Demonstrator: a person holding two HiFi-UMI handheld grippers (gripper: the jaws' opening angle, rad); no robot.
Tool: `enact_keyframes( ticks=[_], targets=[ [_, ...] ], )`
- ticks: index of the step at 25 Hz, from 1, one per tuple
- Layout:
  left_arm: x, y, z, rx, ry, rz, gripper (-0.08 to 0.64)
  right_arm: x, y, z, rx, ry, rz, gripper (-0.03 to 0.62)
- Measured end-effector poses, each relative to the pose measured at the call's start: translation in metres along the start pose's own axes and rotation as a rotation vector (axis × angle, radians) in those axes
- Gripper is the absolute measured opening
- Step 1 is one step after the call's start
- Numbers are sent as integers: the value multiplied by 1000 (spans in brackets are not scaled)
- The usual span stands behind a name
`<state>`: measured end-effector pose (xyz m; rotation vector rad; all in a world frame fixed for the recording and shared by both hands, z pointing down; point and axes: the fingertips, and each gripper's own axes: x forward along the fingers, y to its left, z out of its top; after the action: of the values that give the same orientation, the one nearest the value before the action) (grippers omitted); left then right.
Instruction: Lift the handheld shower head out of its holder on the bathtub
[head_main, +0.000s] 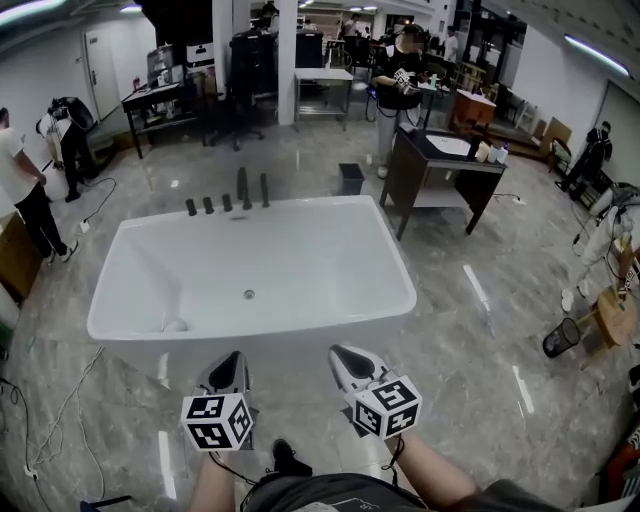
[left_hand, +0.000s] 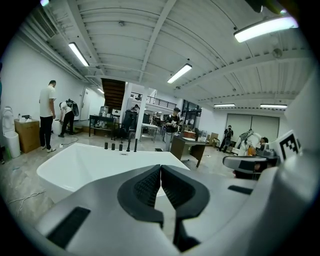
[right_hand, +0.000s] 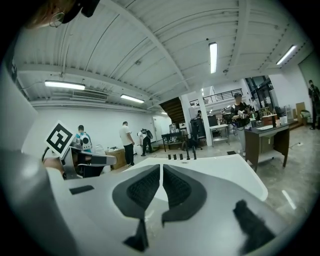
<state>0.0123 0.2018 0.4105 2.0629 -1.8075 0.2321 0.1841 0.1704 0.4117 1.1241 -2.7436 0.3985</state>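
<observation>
The head view alone takes in the whole white bathtub (head_main: 110, 300). The two gripper views show only part of it, over their own grey bodies. The head view also shows a dark bench (head_main: 440, 160) at 2 o'clock from the tub.

Both tools are at the tub's 6 o'clock side, outside its near wall, and the forearms behind them are cut off by the frame edge. The left hand-held gripper (head_main: 235, 357) is clenched. Its own view shows the ribbed pads (left_hand: 150, 186) meeting at the tip with nothing between them. The right hand-held gripper (head_main: 341, 353) is clenched and empty too, as its own view shows (right_hand: 161, 167).

On the far rim, near 12 o'clock, stands a row of dark fittings (head_main: 208, 205): three short ones and two taller ones. The handheld shower head (head_main: 243, 188) is up there with the tall pair, well apart from both tools. It is too small in every view to separate from its holder. Only the head view shows the drain (head_main: 249, 294).
</observation>
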Motion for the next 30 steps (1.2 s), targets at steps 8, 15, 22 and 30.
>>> enact_keyframes(
  ticks=[8, 15, 22, 30],
  targets=[
    [44, 57, 11, -29, 27, -31, 15, 66, -4, 0, 27, 40, -49, 31],
    [65, 108, 19, -68, 23, -73, 15, 116, 11, 8, 41, 21, -76, 31],
    [75, 135, 20, -70, 41, -108, 15, 136, 16, 4, 64, 45, -98, 31],
    [67, 158, 25, -78, 8, -100, 15, 150, 10, 10, 51, 28, -136, 31]
  ],
)
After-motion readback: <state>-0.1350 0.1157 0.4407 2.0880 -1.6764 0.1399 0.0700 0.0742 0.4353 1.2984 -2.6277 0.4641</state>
